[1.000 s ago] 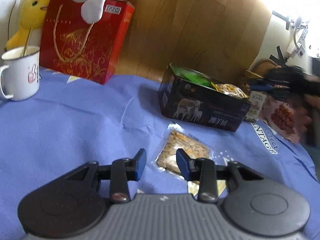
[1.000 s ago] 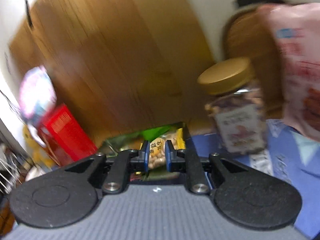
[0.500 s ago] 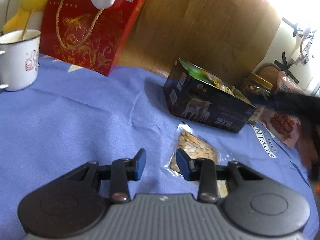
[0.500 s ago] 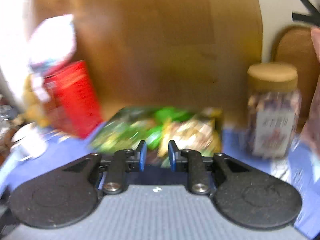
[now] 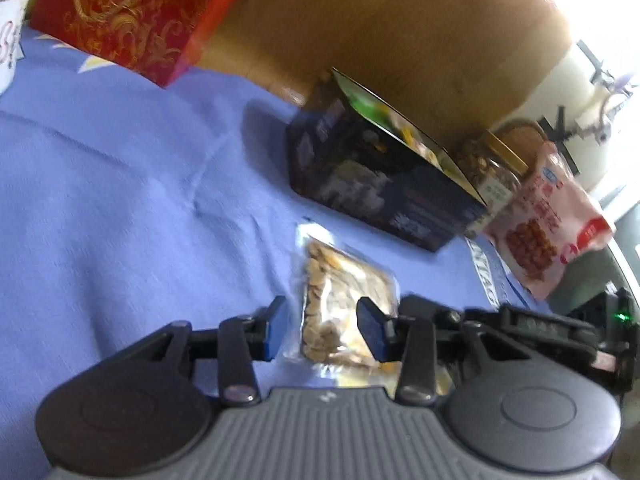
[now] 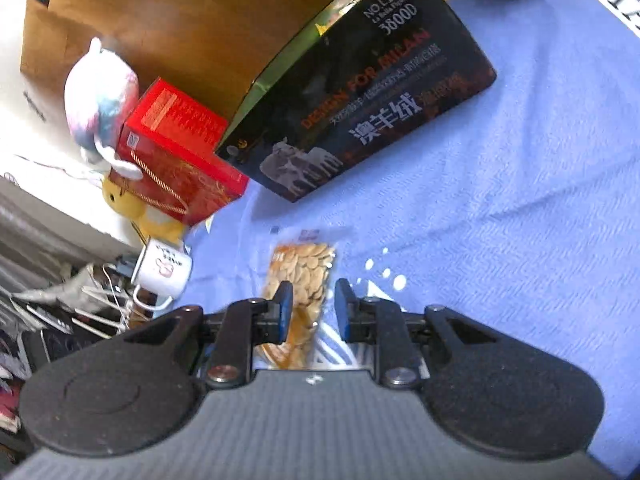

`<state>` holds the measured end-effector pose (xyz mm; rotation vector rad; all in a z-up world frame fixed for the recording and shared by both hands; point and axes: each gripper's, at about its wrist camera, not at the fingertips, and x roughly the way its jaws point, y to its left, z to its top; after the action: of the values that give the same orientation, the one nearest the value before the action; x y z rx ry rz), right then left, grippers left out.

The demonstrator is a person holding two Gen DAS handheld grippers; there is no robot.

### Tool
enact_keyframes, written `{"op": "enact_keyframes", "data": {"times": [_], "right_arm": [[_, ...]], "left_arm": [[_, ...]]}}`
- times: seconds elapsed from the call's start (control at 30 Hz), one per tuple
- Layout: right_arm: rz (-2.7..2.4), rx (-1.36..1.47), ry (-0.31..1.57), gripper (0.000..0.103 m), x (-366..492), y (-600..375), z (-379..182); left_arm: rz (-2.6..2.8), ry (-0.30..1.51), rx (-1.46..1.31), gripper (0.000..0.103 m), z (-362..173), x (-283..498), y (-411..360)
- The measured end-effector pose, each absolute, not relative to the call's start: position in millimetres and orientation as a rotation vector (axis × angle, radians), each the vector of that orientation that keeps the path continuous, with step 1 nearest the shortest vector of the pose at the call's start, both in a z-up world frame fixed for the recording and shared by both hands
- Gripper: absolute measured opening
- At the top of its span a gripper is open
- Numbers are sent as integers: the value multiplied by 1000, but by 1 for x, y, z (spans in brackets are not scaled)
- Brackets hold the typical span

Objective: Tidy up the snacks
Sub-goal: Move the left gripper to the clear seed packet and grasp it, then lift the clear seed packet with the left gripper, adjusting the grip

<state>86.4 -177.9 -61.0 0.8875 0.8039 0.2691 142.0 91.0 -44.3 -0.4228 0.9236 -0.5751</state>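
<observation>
Left gripper (image 5: 322,330) hovers low over the blue cloth (image 5: 120,184), jaws part open and just widened a little; clear packet of nuts (image 5: 344,308) lies flat on the cloth and shows in the gap between the blue pads, but the pads don't press it, nothing gripped. Whether a pad brushes the wrapper can't be told, the view is blurred. Right gripper (image 6: 312,312) also part open, its jaws opened within the last second, empty; the same nut packet (image 6: 304,280) sits on the cloth right ahead of and partly under its fingertips, nearer the left pad, not clamped. Right gripper's body shows at the right edge of the left wrist view, close beside the left one. Dark open box (image 6: 360,92) with snack packs inside stands just beyond the packet. Behind the box in the left wrist view: jar with gold lid (image 5: 490,168) and pink snack bag (image 5: 548,220). Red gift bag (image 6: 176,160) and white mug (image 6: 162,270) stand off to the side, well apart.
</observation>
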Motion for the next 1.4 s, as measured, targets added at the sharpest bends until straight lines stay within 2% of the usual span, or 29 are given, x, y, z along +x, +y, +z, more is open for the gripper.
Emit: {"op": "enact_keyframes", "data": {"times": [0.23,0.37,0.53,0.6,0.7,0.77,0.83,0.9,1.07,1.23,1.4], "right_arm": [[317,877,778,24,69,-169,-60],[338,963,761,12,59,-180,-63],[355,1116,704,11,27,-202,-63],[397,1144,686,11,14,-203,-61],[465,1175,670,11,-6,-197,-62],[499,1207,665,11,-17,-192,-68],[494,1209,653,11,-29,-190,-73],[484,1201,673,12,-36,-189,-79],[453,998,715,15,-44,-176,-73],[427,735,705,29,-50,-157,-51],[469,681,686,29,-61,-160,-56]], "left_arm": [[-613,917,-465,37,-50,124,83],[-628,950,-508,38,-48,119,90],[-658,953,-557,46,-43,100,104],[-705,965,-583,55,-41,92,104],[-783,976,-613,56,-38,79,99],[-823,978,-634,52,-38,70,94],[-788,963,-590,38,-38,61,90],[-779,963,-557,31,-42,55,89],[-749,984,-519,30,-56,44,90],[-749,948,-477,30,-55,37,92],[-756,914,-422,33,-53,31,89]]}}
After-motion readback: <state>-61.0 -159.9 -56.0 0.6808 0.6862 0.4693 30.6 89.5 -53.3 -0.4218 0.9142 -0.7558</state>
